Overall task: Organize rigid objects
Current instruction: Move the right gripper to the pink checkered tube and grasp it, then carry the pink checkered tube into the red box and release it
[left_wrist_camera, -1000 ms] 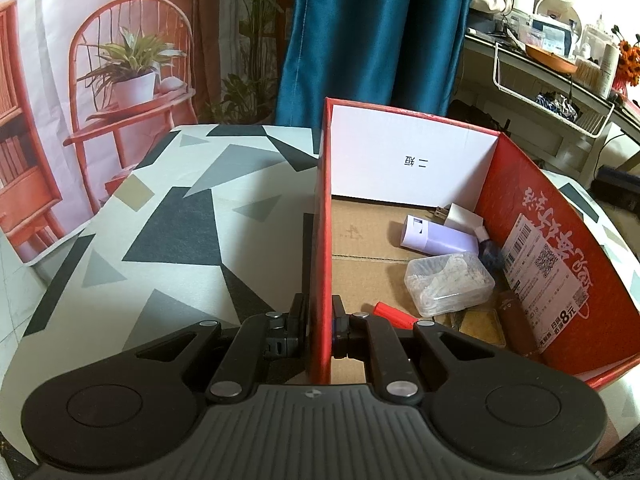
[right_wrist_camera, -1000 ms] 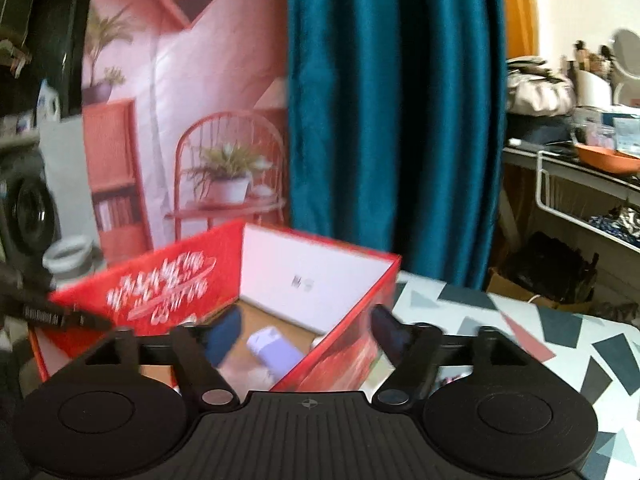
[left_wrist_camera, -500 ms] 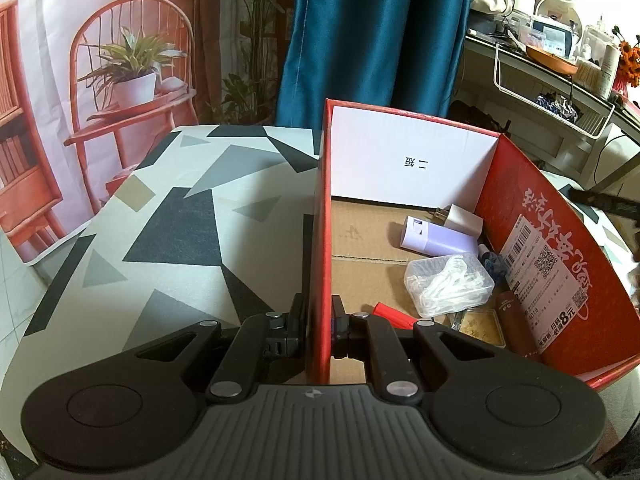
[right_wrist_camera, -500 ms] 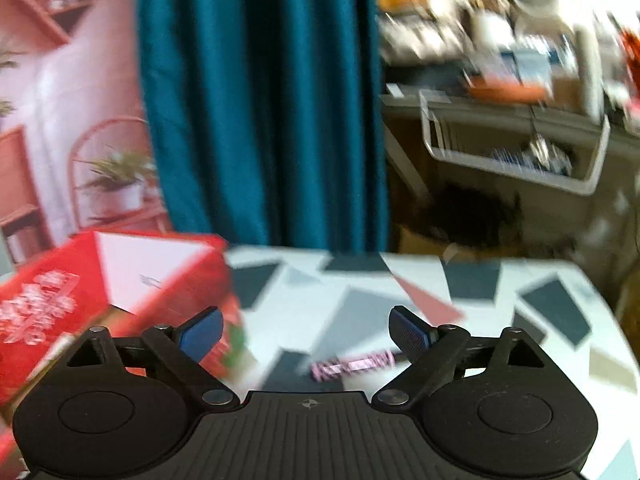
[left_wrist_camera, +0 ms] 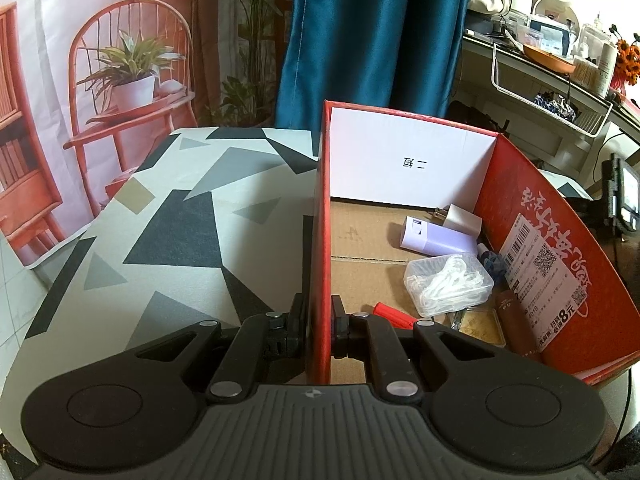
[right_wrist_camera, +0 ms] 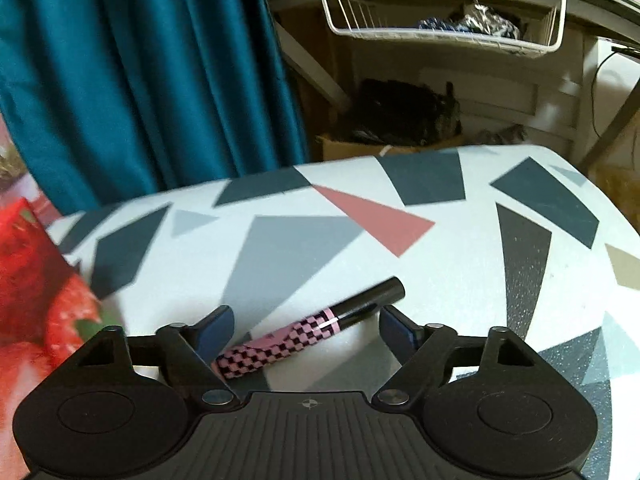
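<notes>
A: From the left wrist, what is being shown?

B: The left gripper (left_wrist_camera: 320, 330) is being kept clamped on the near wall of the red box (left_wrist_camera: 320, 240), one pad on each face. Nothing is being moved here; a plastic case (left_wrist_camera: 448, 290) and a purple tube (left_wrist_camera: 436, 238) are lying inside, ahead and to the right of the fingers.

A: And from the right wrist?

B: The view is being swung from the box down to the tabletop (right_wrist_camera: 440, 264). The right gripper (right_wrist_camera: 306, 330) is being narrowed, yet its jaws are still being held apart, with a pink checkered pen (right_wrist_camera: 296, 334) lying between them, ungripped. A pickup is probably being prepared, so one more item is being readied for boxing.
</notes>
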`<control>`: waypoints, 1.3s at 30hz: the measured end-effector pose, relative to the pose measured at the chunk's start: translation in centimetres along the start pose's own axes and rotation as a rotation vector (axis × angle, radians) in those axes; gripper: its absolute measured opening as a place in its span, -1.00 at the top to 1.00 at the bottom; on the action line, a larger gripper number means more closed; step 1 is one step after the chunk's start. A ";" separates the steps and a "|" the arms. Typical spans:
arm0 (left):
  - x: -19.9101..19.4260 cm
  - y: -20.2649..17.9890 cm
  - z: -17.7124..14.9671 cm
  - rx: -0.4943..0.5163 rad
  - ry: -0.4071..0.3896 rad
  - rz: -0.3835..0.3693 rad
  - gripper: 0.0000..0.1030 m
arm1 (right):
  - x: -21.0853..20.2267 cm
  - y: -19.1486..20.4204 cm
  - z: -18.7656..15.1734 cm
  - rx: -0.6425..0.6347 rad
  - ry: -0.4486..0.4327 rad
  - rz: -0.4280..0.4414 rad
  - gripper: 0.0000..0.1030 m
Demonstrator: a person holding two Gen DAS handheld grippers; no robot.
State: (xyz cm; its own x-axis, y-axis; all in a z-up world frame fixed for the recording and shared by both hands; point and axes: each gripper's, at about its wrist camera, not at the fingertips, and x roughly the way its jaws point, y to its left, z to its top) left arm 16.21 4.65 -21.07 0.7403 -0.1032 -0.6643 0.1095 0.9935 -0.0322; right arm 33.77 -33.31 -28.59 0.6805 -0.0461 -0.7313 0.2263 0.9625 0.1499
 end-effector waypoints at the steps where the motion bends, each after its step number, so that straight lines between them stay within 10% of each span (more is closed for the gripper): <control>1: 0.0 0.0 0.0 0.001 0.000 0.001 0.74 | 0.1 0.2 -0.1 -0.011 -0.004 -0.013 -0.32; 13: -0.1 0.0 0.0 -0.005 -0.001 -0.001 0.74 | -2.3 1.3 -2.2 -0.127 -0.002 -0.034 0.70; 39: -0.1 0.0 -0.1 -0.012 -0.005 -0.001 0.75 | -9.7 3.8 -8.5 -0.162 0.037 0.058 0.68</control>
State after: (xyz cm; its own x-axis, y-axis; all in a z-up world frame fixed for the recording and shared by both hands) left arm 16.12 4.65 -21.07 0.7432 -0.1040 -0.6609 0.1019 0.9939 -0.0417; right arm 22.07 -26.90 -26.58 0.6625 0.0182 -0.7489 0.0695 0.9939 0.0857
